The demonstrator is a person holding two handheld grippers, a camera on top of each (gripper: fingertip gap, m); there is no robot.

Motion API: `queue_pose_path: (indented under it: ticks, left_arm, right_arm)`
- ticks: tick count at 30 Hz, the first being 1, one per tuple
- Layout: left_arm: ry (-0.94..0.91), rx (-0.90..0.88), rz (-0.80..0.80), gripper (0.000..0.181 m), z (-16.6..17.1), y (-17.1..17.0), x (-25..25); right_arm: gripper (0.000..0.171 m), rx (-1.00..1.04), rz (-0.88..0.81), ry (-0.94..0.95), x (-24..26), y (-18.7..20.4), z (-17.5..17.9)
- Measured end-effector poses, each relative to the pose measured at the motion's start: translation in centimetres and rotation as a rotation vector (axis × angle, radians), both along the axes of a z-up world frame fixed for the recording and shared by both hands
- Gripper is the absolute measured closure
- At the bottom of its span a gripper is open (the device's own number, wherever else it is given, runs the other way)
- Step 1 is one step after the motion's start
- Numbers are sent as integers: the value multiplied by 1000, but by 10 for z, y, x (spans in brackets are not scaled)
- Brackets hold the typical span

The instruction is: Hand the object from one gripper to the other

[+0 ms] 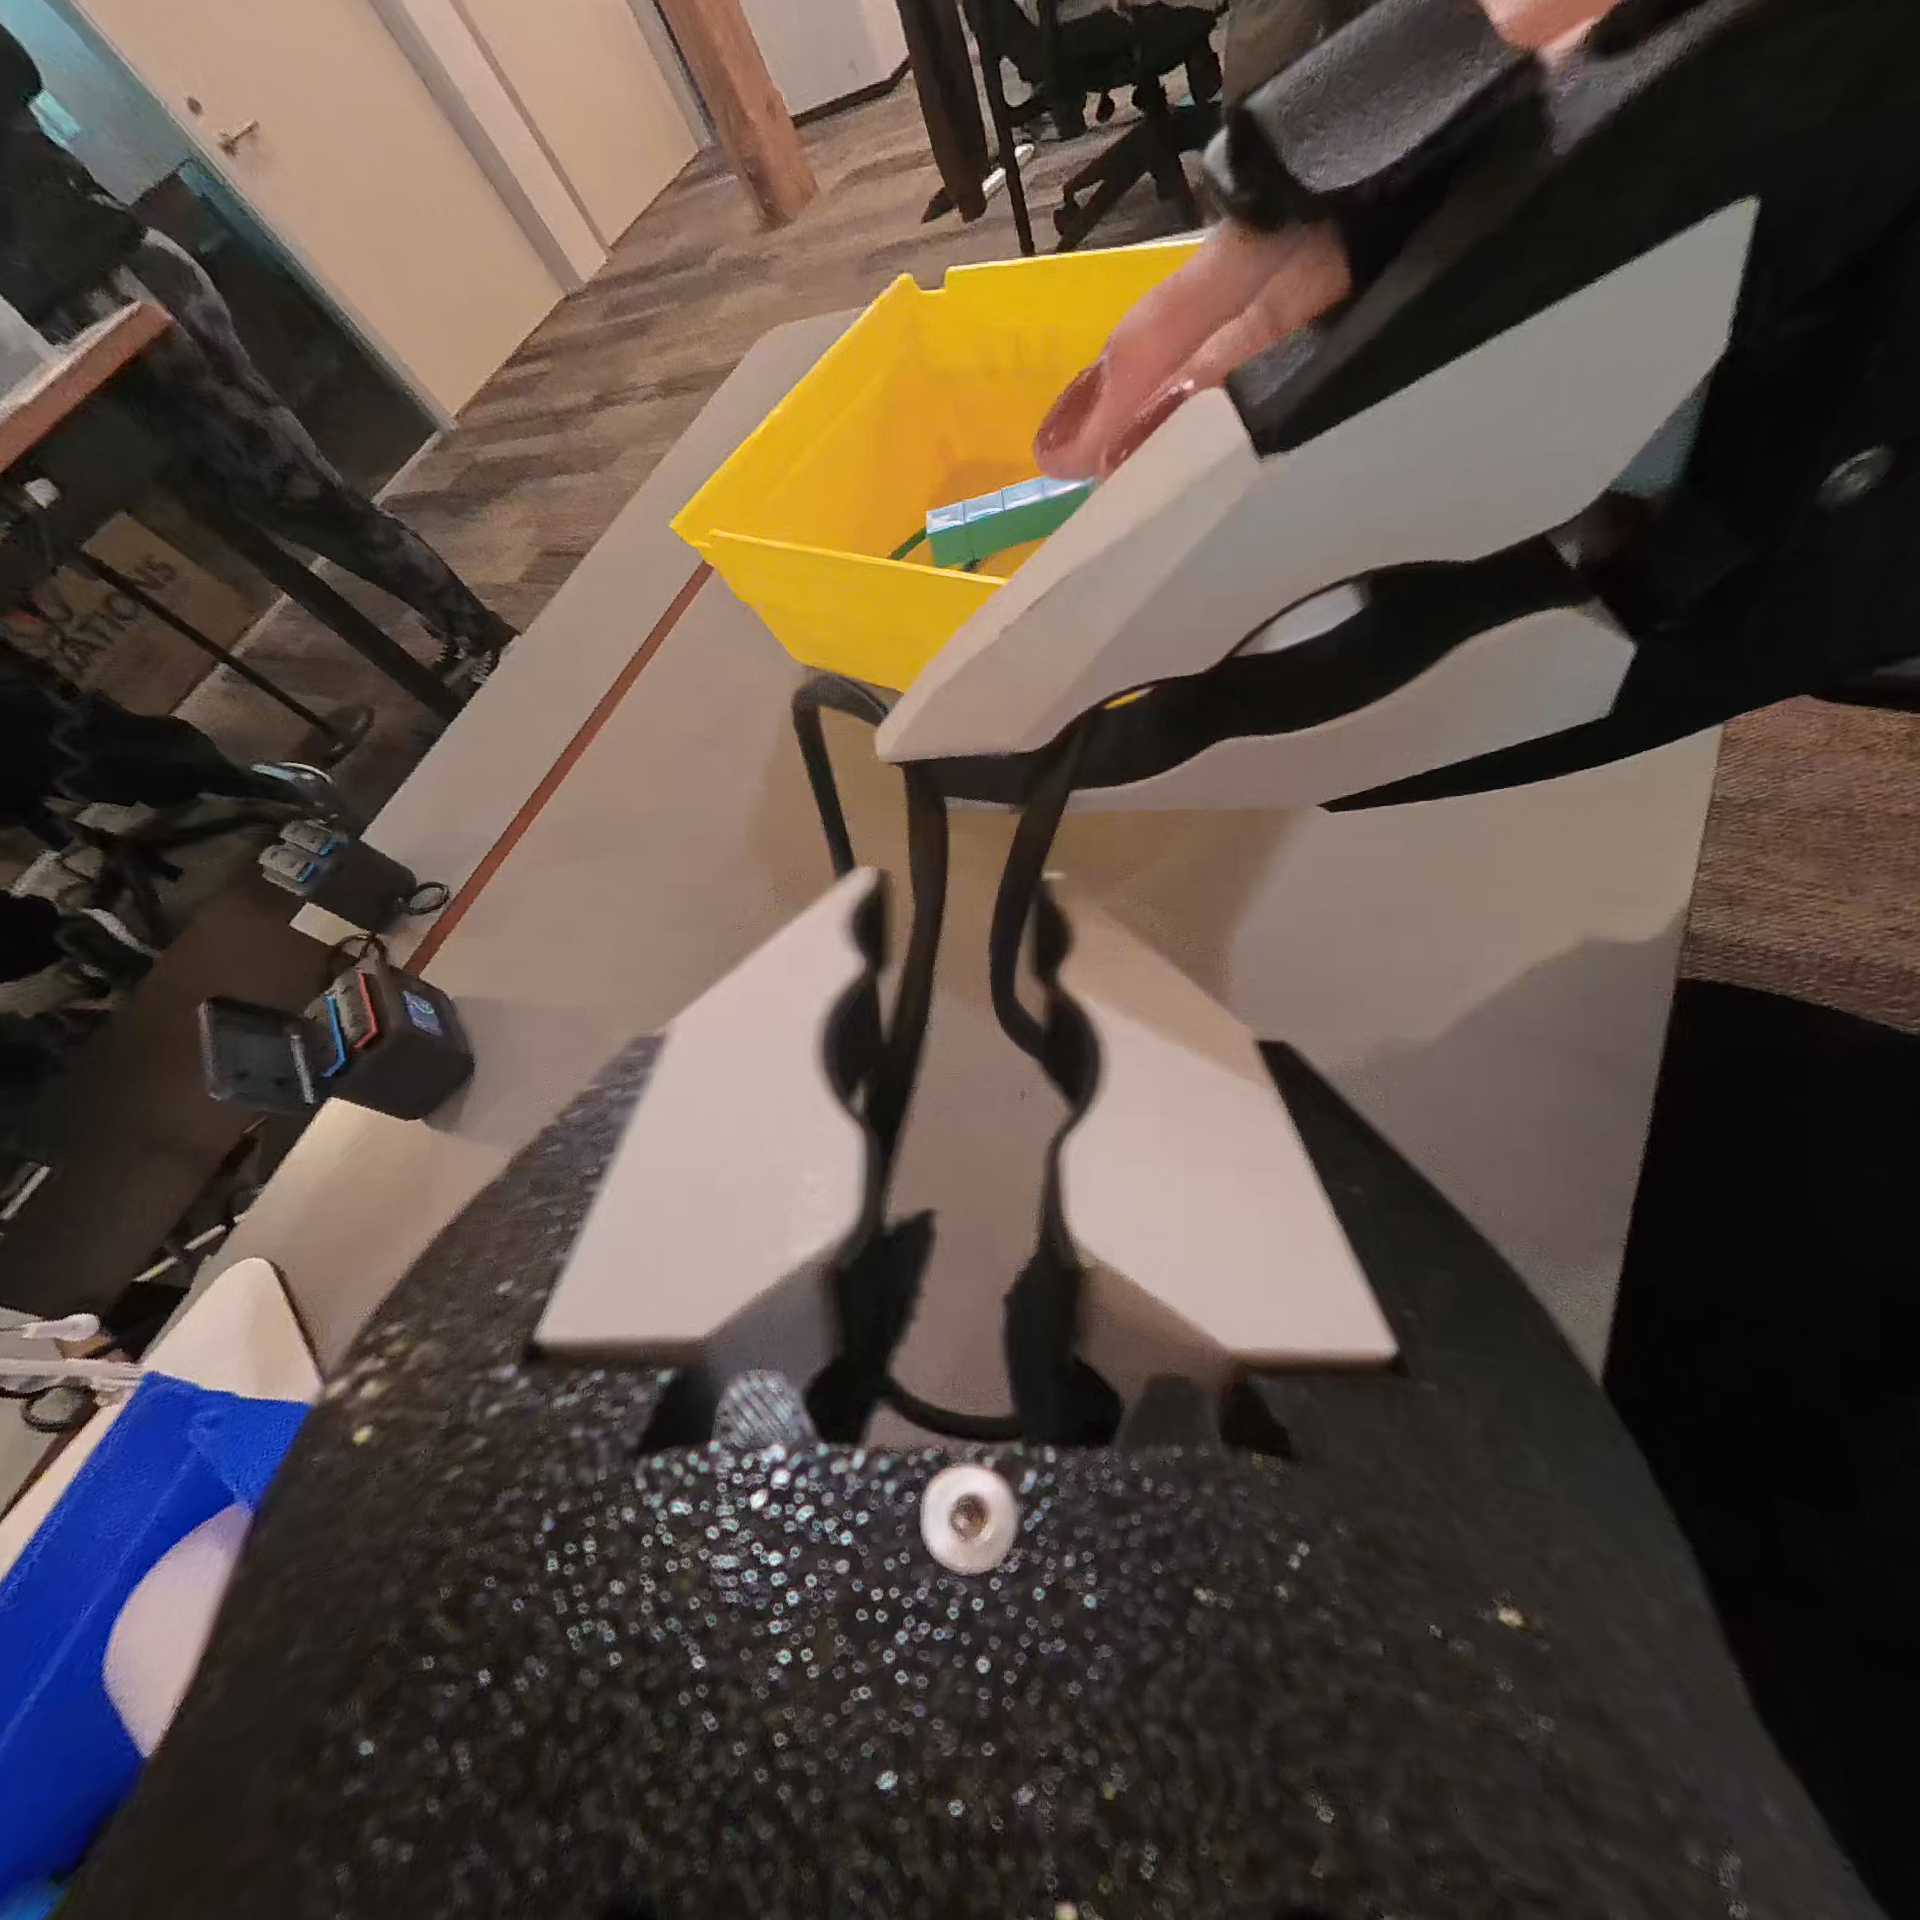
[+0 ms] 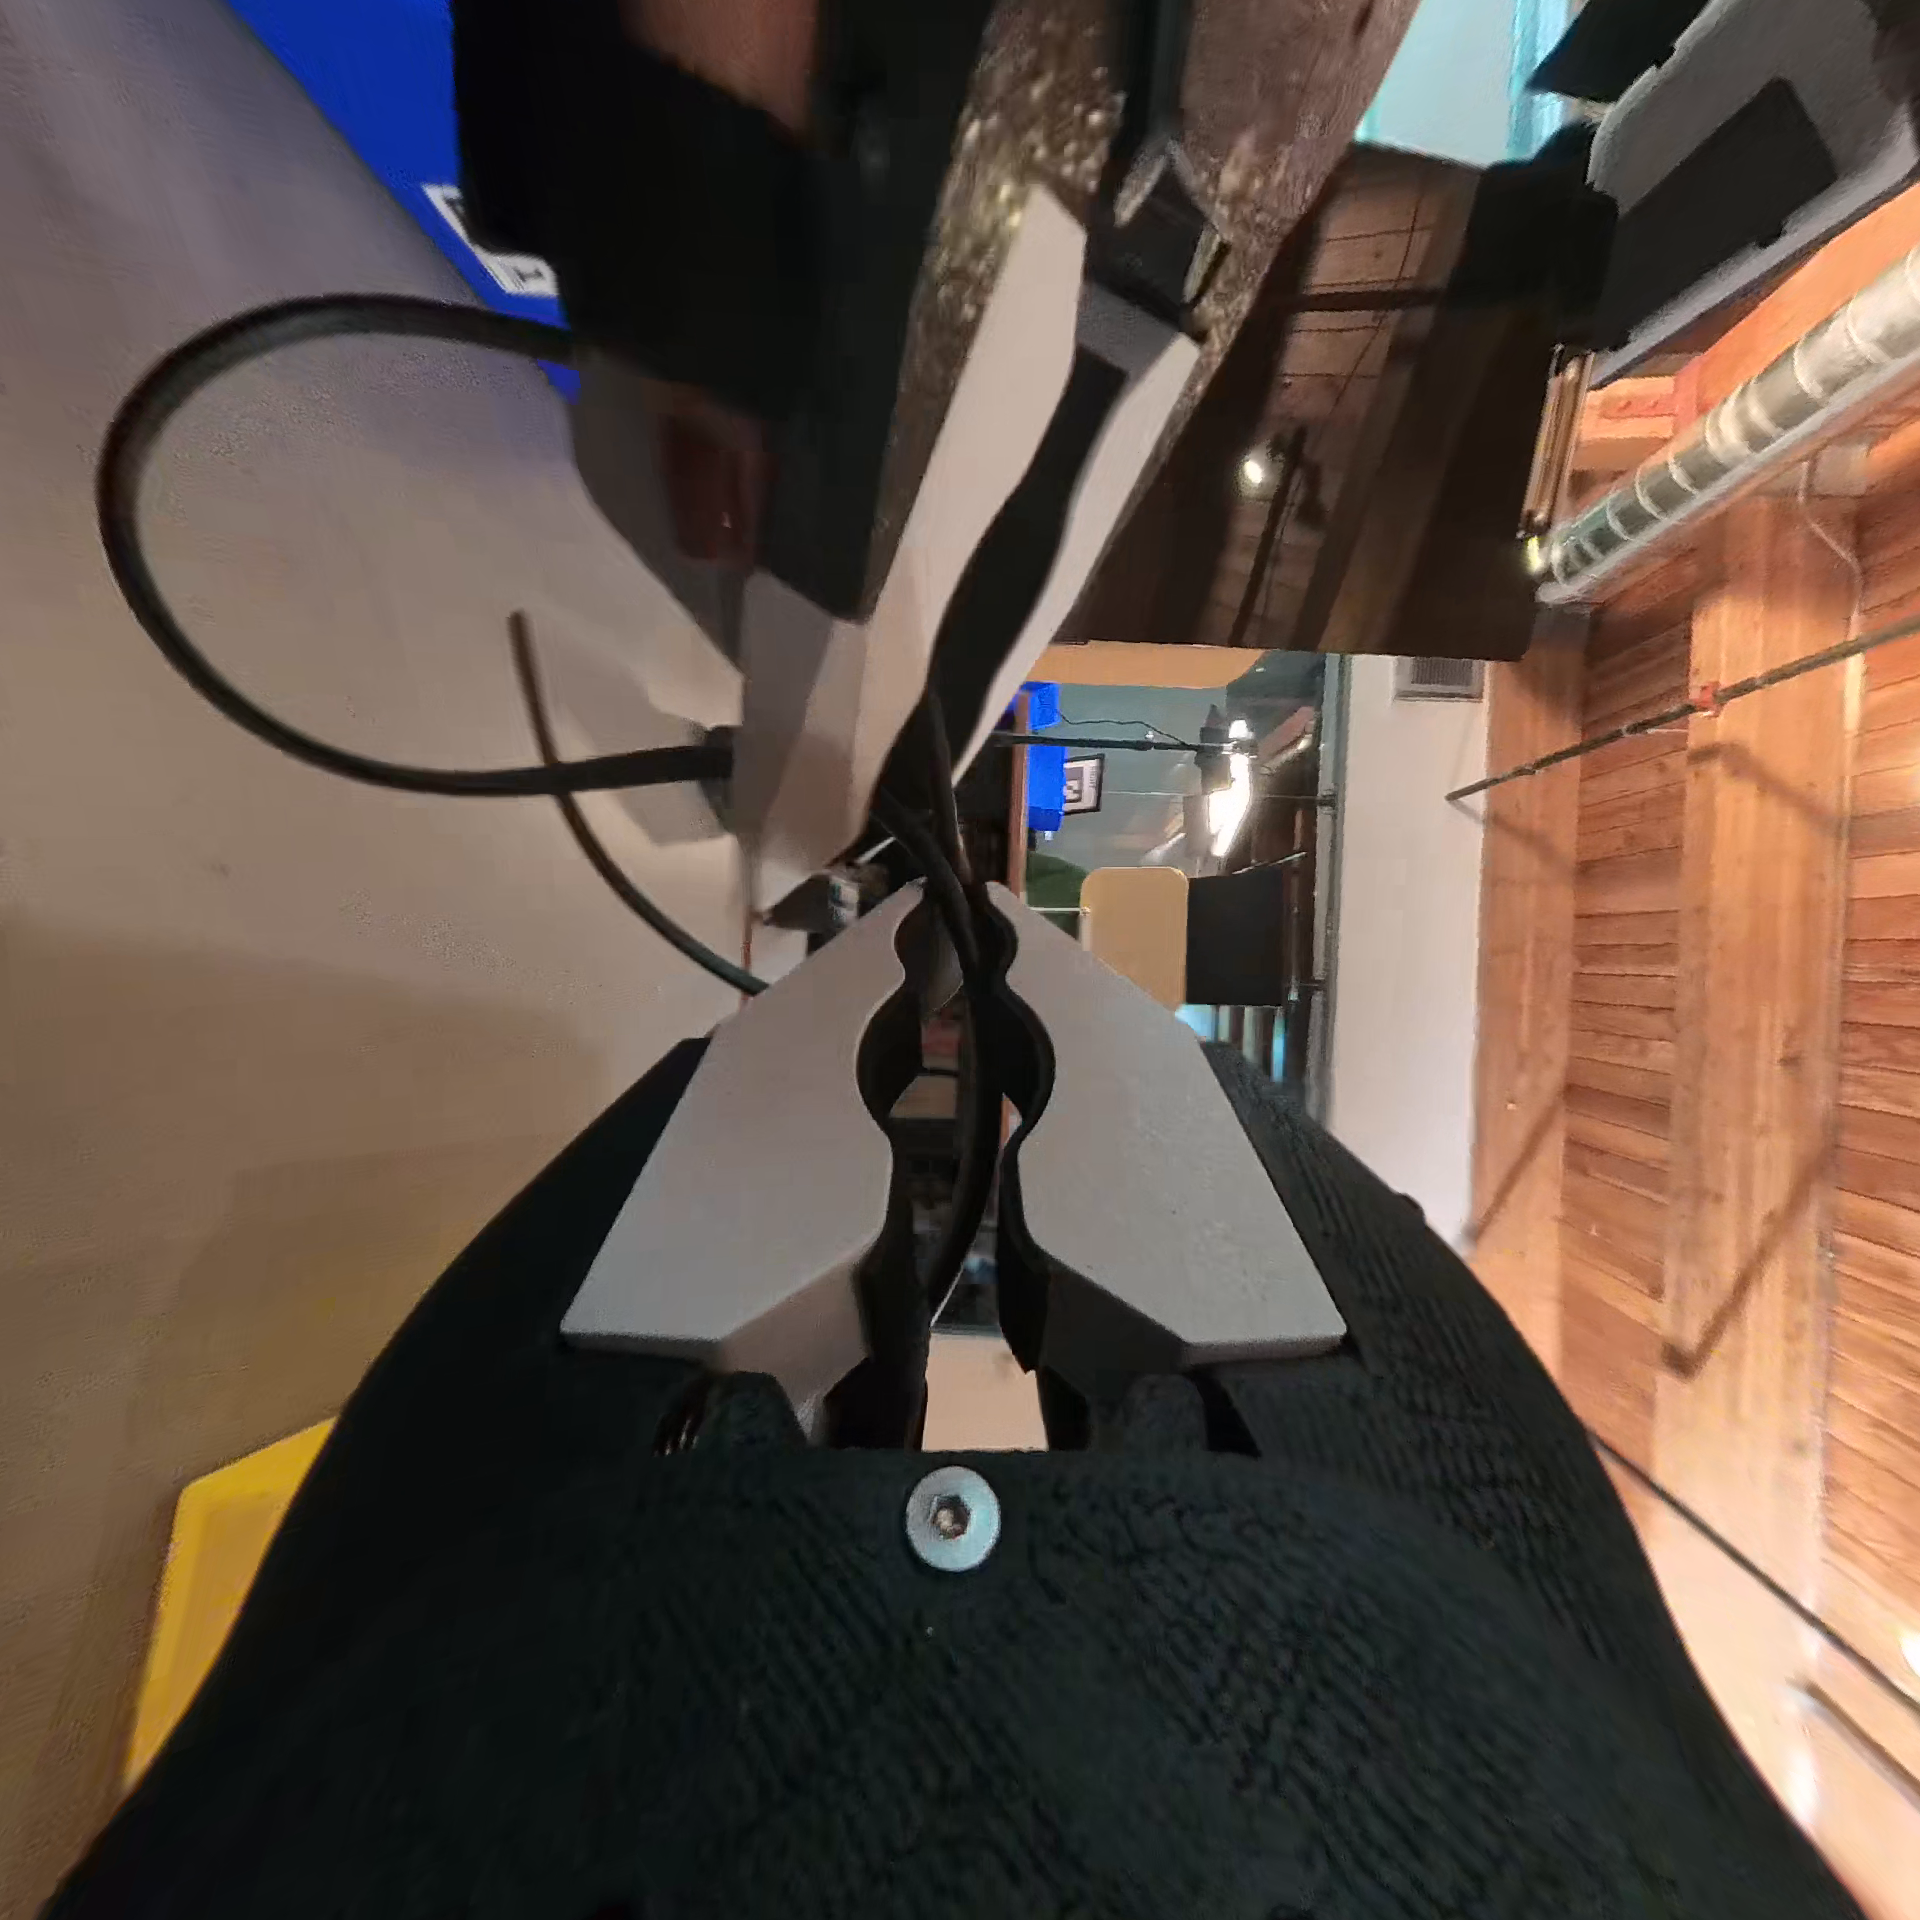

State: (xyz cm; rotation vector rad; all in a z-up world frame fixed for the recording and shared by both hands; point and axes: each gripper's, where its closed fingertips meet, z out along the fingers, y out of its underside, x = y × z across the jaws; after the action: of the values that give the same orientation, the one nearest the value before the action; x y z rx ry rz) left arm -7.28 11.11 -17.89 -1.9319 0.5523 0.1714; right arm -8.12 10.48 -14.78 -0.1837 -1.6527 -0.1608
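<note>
A thin black cable (image 1: 920, 935) hangs in loops above the grey table (image 1: 644, 810). My right gripper (image 1: 935, 756) comes in from the upper right and is shut on the cable. In the right wrist view the strands run between its nearly closed fingers (image 2: 954, 914). My left gripper (image 1: 961, 904) sits just below, its jaws partly apart. Two cable strands pass between them, one along each pad, with the table showing through the gap. In the right wrist view the left gripper (image 2: 883, 800) points down at my right fingertips, and the rest of the cable (image 2: 520, 779) loops out to the left.
A yellow bin (image 1: 831, 603) stands on the table behind the grippers and holds a green and light-blue block (image 1: 997, 520). A hand (image 1: 1153, 364) grips the right gripper. A blue box (image 1: 83, 1507) is at lower left, and black charger cases (image 1: 343, 1049) sit beyond the table edge. Only a small space, under 4 cm, lies between the two pairs of fingers.
</note>
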Motion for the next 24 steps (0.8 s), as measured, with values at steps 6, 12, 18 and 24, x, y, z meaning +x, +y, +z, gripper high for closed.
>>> queue_pose_path:
  ticks: [6, 12, 18, 24]
  left_arm:
    - [49, 64, -5, 181, 11, -2, -5]
    - [56, 92, 9, 181, 17, -4, -18]
    - [-84, 201, -52, 181, 37, -9, -22]
    - [-307, 308, -225, 181, 56, -18, -13]
  right_arm:
    - [161, -488, 64, -65, 6, -10, 2]
    - [135, -792, 28, -185, 14, -7, -6]
    - [121, -1002, 131, -244, 14, -25, -5]
    - [119, -1132, 168, -267, 10, -28, -6]
